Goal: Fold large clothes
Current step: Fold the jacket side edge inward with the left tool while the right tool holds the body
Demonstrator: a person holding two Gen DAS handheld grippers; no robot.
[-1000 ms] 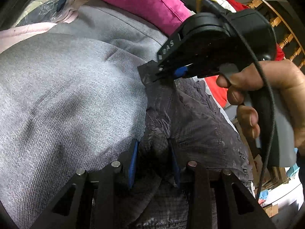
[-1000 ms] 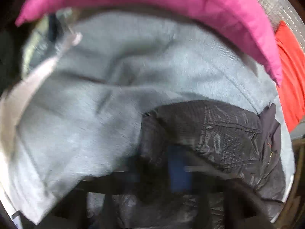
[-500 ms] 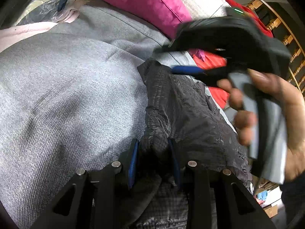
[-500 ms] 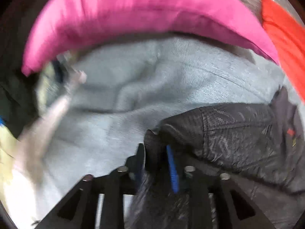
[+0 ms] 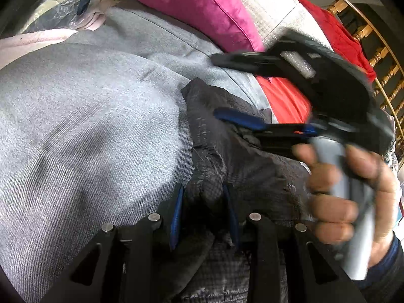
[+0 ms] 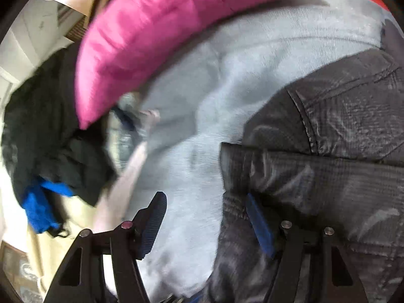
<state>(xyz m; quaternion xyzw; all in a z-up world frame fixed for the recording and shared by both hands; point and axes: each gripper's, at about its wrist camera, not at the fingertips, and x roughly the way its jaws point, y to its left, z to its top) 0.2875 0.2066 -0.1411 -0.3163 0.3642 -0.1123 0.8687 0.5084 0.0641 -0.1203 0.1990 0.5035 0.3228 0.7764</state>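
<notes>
Between the left gripper fingers bunches a crinkled dark jacket; right gripper fingers spread.

dark checked jacket, pink cushion

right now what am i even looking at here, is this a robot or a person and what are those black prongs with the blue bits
It is a person, not a robot, with a handheld two-finger gripper in each hand. Each picture comes from a fisheye camera on one gripper, looking along its blue-padded fingers. The left gripper is pinching a dark jacket, which lies on a grey garment below a pink cushion. The right gripper is open; in the left view you see it in the person's right hand.
</notes>
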